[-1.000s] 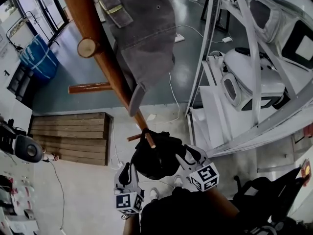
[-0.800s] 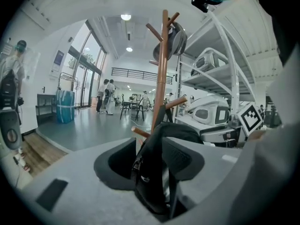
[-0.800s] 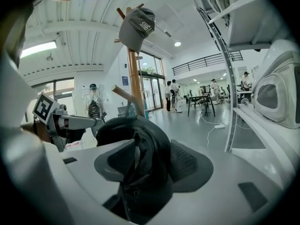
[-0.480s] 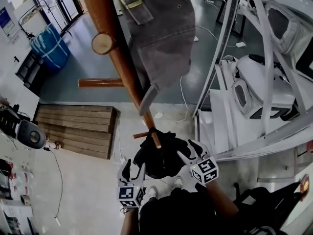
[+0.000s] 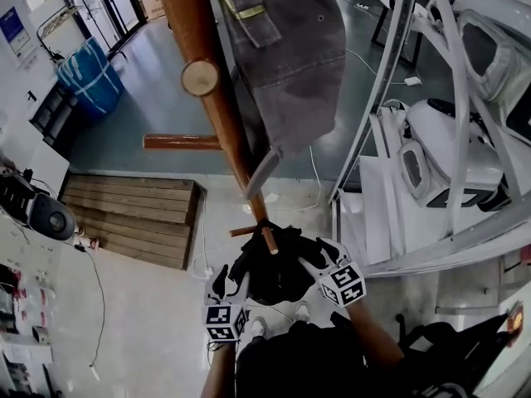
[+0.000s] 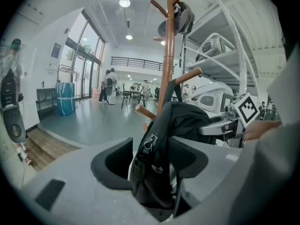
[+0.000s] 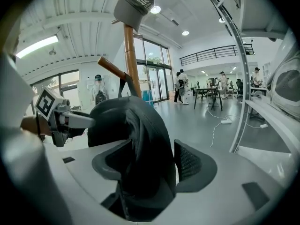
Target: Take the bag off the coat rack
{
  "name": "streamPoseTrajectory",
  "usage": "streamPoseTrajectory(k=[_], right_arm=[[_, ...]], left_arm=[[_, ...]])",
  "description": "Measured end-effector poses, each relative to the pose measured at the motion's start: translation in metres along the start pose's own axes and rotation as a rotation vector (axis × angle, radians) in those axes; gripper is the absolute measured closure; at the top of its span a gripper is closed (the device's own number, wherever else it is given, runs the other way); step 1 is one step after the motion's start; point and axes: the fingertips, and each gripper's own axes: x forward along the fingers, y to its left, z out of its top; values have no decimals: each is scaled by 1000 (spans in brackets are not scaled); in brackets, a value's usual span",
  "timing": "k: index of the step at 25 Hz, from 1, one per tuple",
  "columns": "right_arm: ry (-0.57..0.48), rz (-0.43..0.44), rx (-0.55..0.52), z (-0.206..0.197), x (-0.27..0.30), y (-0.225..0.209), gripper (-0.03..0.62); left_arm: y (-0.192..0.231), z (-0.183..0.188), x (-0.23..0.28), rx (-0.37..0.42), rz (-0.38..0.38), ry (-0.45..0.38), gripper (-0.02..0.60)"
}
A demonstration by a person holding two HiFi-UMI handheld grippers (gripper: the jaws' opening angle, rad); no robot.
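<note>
Bag [image 5: 274,279] hangs on peg [image 5: 266,239]; left hand-held gripper [image 5: 233,276], right hand-held gripper [image 5: 318,254] just opened, astride bag edges

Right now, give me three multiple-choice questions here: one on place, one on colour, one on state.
1. Where does the black bag hang? A. a lower peg of the coat rack; B. the white shelving; C. the floor.
2. The cap atop the rack is: A. red; B. grey; C. yellow.
3. The left gripper and right gripper are: A. shut, empty; B. open, bag between jaws; C. clamped on the cap.
Answers: A, its strap runs up to that peg; B, grey fabric; B, both jaws have just been opening and stand wide around the bag.
</note>
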Motion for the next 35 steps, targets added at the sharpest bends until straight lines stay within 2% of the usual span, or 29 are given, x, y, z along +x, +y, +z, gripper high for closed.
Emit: streamPoseTrajectory(k=[6, 10, 15, 20, 35], right_arm=[[21, -8, -10, -2, 4, -2, 347], [16, -39, -13, -3, 3, -4, 352], [20, -81, -5, -2, 2, -4, 421], [22, -101, 10, -4, 0, -3, 461], [7, -133, 20, -2, -13, 15, 508]], left_arm=[[-1, -8, 8, 4, -20, 24, 354], [0, -8, 8, 20, -36, 9, 390], [1, -5, 7, 23, -67, 5, 437], [1, -6, 8, 38, -91, 5, 463], [0, 1, -3, 33, -129, -9, 480]])
